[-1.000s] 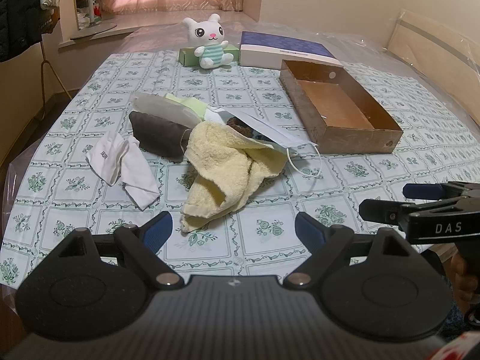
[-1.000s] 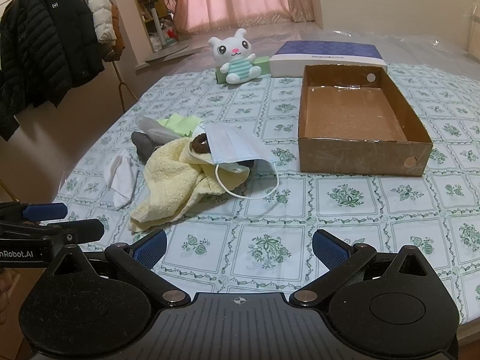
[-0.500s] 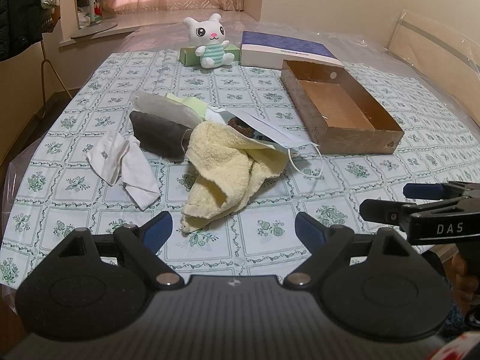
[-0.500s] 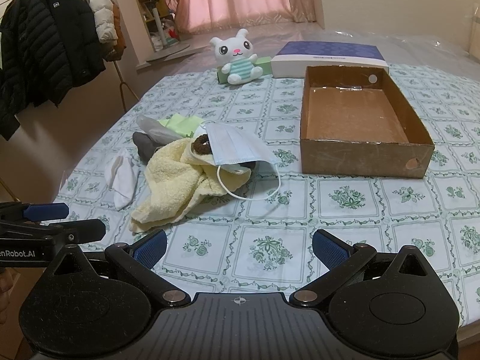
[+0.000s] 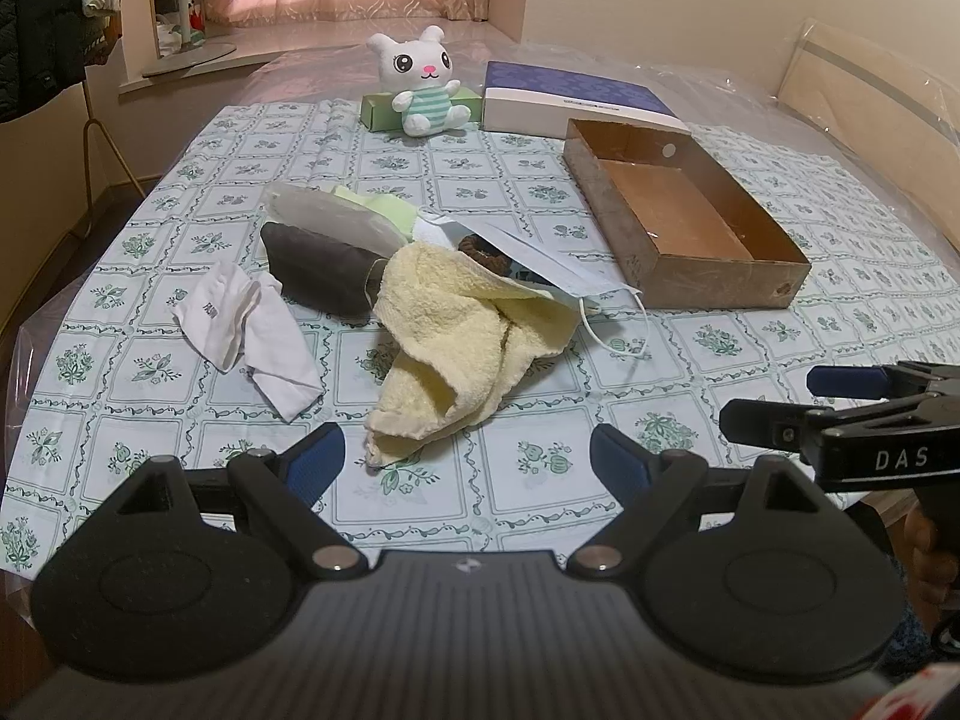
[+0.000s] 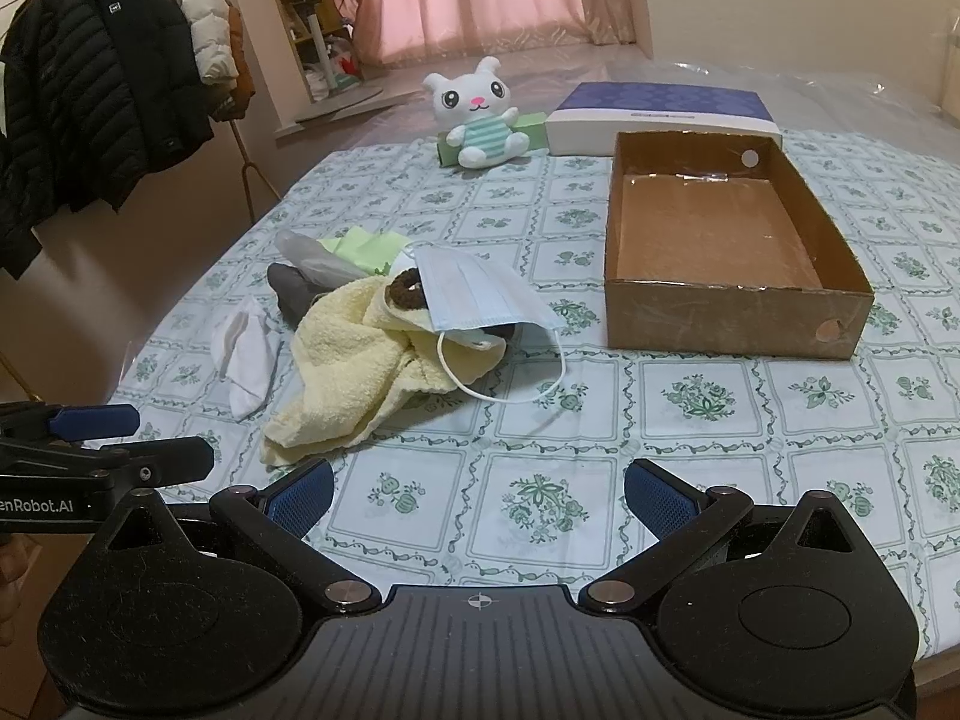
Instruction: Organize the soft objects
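A heap of soft things lies mid-table: a yellow towel (image 5: 456, 336) (image 6: 348, 372), a blue face mask (image 5: 540, 267) (image 6: 480, 294) over a brown scrunchie (image 6: 405, 291), a dark grey pouch (image 5: 318, 276), a white sock (image 5: 252, 330) (image 6: 243, 354) and light green cloth (image 5: 384, 207). An empty cardboard box (image 5: 714, 285) (image 6: 738, 318) stands to the right. My left gripper (image 5: 468, 462) is open and empty, just short of the towel's near corner. My right gripper (image 6: 477, 495) is open and empty, near the table's front edge.
A white plush bunny (image 5: 423, 90) (image 6: 480, 117) leans on a green box (image 5: 378, 111) at the far edge, beside a flat purple-and-white box (image 5: 570, 99) (image 6: 660, 114). Coats (image 6: 102, 96) hang on a rack to the left. Clear plastic covers the patterned tablecloth (image 6: 690, 450).
Both grippers have eased slightly forward toward the heap. Jaws stay open. Nothing on the table has moved.
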`<state>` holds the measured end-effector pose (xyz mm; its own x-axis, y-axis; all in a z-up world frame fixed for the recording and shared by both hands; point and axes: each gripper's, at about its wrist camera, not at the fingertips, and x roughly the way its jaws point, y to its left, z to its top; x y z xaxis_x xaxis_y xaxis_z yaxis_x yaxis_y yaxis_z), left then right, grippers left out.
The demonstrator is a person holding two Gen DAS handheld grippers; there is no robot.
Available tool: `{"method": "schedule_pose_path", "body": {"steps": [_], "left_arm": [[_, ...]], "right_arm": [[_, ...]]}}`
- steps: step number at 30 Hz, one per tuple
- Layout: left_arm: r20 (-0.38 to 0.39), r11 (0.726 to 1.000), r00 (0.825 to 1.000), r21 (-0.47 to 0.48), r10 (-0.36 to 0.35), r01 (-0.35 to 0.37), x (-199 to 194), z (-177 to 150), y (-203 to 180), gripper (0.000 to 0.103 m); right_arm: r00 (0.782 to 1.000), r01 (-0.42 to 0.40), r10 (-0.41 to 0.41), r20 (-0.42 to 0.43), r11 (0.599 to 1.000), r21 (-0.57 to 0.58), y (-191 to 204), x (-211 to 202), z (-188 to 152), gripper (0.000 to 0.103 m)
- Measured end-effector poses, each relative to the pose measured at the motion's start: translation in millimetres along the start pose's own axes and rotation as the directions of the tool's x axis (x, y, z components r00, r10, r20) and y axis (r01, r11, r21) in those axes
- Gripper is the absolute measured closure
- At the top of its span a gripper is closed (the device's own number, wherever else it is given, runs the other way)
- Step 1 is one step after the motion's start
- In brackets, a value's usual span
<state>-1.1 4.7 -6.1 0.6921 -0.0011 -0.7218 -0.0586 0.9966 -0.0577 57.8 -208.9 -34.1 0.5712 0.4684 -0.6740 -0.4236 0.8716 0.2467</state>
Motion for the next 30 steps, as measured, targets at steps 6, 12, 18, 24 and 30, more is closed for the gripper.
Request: {"method": "schedule_pose_path", "body": {"steps": [6, 12, 18, 24, 30], "left_arm": [[-0.002, 1.000, 1.000, -0.001, 0.001, -0.001, 0.1, -0.5, 0.1, 0.015], [-0.007, 1.000, 1.000, -0.005, 0.001, -0.001, 6.4, 2.0, 5.2, 0.015], [-0.012, 1.000, 1.000, -0.007, 0.003, -0.003, 10.5, 3.4, 7.8, 0.015], [-0.016, 1.000, 1.000, -0.009, 0.003, -0.003, 11.4, 3.5, 7.4, 0.015], [-0.021, 1.000, 1.000, -0.011, 0.004, -0.004, 12.3, 4.1, 7.9, 0.015]], "right_arm": [[1.000, -0.001, 0.001, -0.002, 1.000, -0.001, 0.8, 0.5, 0.7, 0.000], [1.000, -0.002, 0.002, -0.006, 1.000, -0.002, 1.2, 2.8, 1.3, 0.000], [1.000, -0.002, 0.002, -0.009, 1.000, -0.001, 1.1, 5.3, 1.0, 0.000], [1.000, -0.002, 0.002, -0.013, 1.000, 0.000, -0.2, 8.4, 0.5, 0.000], [1.000, -0.002, 0.002, -0.012, 1.000, 0.000, -0.2, 9.1, 0.4, 0.000]]}}
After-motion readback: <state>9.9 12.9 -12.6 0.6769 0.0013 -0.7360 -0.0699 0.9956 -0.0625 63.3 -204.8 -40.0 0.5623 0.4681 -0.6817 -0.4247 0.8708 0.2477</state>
